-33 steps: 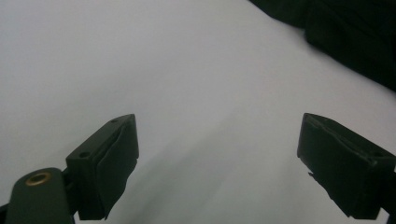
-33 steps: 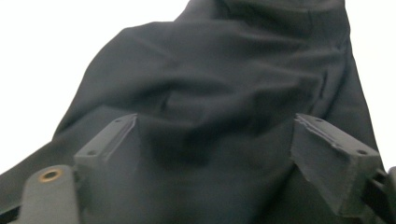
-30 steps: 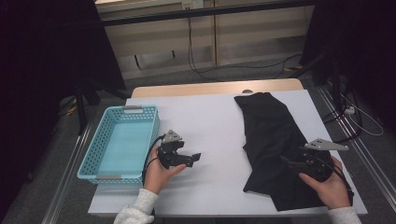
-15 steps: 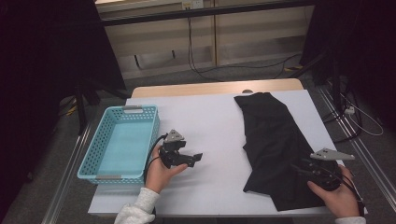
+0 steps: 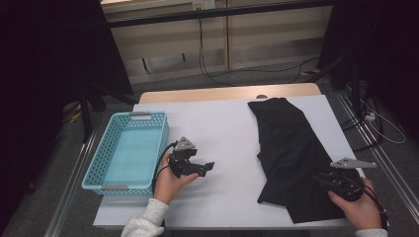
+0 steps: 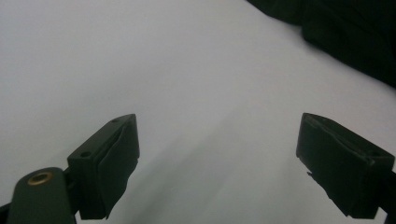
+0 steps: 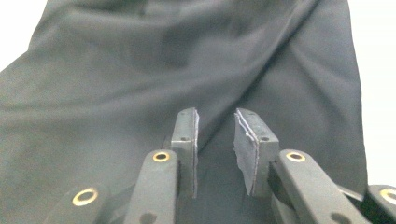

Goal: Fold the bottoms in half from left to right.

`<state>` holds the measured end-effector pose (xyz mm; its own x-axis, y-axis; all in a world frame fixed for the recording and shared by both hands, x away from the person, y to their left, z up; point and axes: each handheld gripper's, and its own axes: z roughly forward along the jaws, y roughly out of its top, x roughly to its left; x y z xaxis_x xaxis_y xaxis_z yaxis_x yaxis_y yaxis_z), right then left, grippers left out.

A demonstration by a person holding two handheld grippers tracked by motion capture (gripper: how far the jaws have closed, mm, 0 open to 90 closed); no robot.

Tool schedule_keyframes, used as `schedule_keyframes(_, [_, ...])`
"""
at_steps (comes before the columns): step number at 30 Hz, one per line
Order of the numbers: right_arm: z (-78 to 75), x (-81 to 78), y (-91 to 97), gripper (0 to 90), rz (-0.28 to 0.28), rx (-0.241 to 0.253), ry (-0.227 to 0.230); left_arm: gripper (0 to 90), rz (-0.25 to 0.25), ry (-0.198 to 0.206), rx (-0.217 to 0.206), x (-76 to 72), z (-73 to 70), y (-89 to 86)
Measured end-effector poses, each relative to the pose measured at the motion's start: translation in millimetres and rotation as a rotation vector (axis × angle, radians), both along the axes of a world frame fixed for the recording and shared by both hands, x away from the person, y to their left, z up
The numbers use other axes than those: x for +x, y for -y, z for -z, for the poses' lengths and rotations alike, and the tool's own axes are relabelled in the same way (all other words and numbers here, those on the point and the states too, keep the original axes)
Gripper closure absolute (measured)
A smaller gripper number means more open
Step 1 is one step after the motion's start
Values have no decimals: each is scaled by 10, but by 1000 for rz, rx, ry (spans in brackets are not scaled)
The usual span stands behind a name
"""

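A black garment (image 5: 291, 148) lies spread on the right half of the white table (image 5: 217, 123), running from the far edge to the near right corner. My right gripper (image 5: 320, 178) sits low over its near end, pointing left. In the right gripper view the jaws (image 7: 217, 126) stand a narrow gap apart over the cloth (image 7: 187, 56). They have just been closing, and a dark fold runs into the gap without the pads pressing on it. My left gripper (image 5: 210, 167) rests at the table's middle left, its jaws (image 6: 219, 158) wide open over bare white surface.
A light blue plastic basket (image 5: 148, 116) with nothing in it stands at the table's left edge, just left of my left hand. Bare white tabletop lies between the two grippers. Cables run across the floor beyond the table and to its right.
My right hand has drawn back a little toward the near right corner of the garment, and its jaws have narrowed. The left hand and the basket have not moved.
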<state>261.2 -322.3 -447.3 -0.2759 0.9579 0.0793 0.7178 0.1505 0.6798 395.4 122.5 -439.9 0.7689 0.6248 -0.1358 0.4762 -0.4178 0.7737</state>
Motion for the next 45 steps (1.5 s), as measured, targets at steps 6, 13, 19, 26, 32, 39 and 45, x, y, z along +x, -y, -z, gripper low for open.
schedule_keyframes(6, [43, 23, -65, 764, -24, -4, 7, 132, -3, 4, 0, -2, -3, 2])
schedule_keyframes(13, [27, 39, -128, 900, -52, -16, 1, 133, 1, 1, 1, -7, -9, 15])
schedule_keyframes(19, [10, 28, -97, 900, -65, -8, -8, 135, -6, -2, 1, -1, -1, 5])
schedule_keyframes(26, [-67, -21, 37, 900, -41, 15, 8, 136, -7, -3, 0, -4, -7, 6])
schedule_keyframes(32, [-108, -58, 154, 900, -22, 21, 14, 137, -8, -4, -3, 0, -5, 1])
schedule_keyframes(39, [-133, -102, 304, 900, 8, 16, 11, 137, -9, -1, -2, 3, -7, -1])
schedule_keyframes(45, [-124, -101, 424, 900, 19, -2, -6, 137, -3, -4, 5, 4, -2, 5])
